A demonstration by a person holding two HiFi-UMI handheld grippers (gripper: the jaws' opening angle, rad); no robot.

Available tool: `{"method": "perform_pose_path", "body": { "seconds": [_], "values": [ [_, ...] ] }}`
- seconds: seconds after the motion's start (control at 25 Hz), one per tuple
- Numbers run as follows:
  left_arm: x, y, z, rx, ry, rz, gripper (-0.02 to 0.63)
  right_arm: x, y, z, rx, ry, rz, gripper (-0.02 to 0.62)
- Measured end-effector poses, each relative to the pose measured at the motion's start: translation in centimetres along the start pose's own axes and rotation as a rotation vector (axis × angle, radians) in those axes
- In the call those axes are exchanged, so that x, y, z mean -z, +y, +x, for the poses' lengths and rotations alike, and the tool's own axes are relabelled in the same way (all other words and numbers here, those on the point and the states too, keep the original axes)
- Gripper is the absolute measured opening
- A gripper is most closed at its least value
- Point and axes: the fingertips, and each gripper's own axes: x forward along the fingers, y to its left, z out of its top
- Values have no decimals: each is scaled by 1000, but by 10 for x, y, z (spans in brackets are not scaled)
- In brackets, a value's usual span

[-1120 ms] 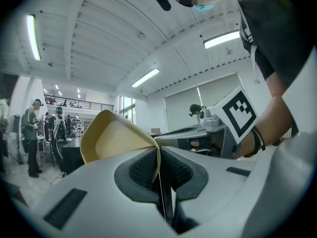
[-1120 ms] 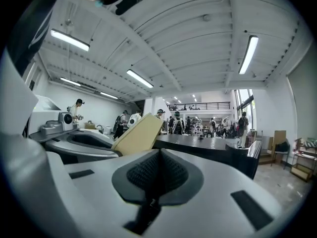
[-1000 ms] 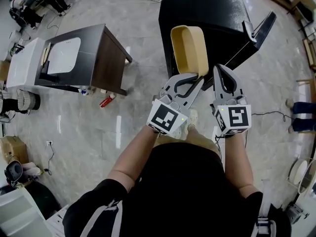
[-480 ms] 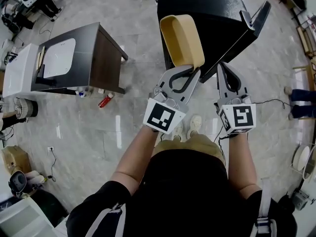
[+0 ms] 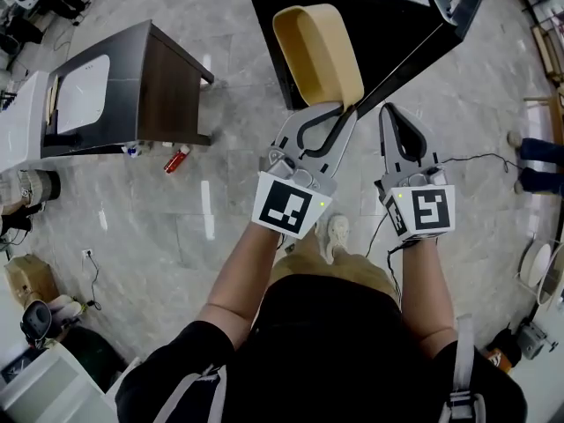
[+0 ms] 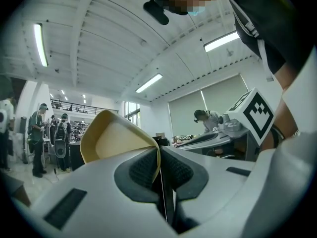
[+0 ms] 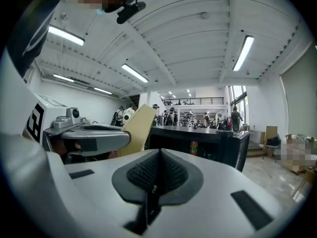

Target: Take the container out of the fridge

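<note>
A tan, empty, oblong container (image 5: 319,53) is held up in the air by its near rim. My left gripper (image 5: 342,107) is shut on that rim; in the left gripper view the thin tan wall (image 6: 119,138) runs down between the two pads. Beyond it stands the black fridge (image 5: 370,16), its door (image 5: 445,20) swung open to the right. My right gripper (image 5: 394,113) is beside the left one, shut and holding nothing. In the right gripper view the container (image 7: 137,128) shows to the left, with the fridge (image 7: 203,143) behind.
A dark table (image 5: 132,86) with a white board on it stands at the left, a red can (image 5: 176,159) lying on the floor by its leg. A black cable (image 5: 476,159) crosses the tiled floor at the right. Other people stand far off.
Both grippers and the container have drifted slightly; the fridge and table have moved toward the top and left of the view. The left grip on the container is unchanged.
</note>
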Motion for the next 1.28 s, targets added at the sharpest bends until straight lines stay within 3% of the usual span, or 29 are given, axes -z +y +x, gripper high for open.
{"method": "perform_pose_path", "body": {
  "seconds": [0.28,0.56,0.92,1.28],
  "values": [
    [-20,-49,1,-50,6,17,35,-6,-19,-50,-29,-65,-1,35],
    [-82,-139,-2,-107,-23,45,35,-35,-42,-149,-59,-149,-31,35],
    [-114,-244,-16,-160,-14,95,35,-29,-55,-266,-80,-181,-21,35],
    [-139,-278,-47,-177,-57,110,35,-44,-33,-312,-102,-235,-41,35]
  ]
}}
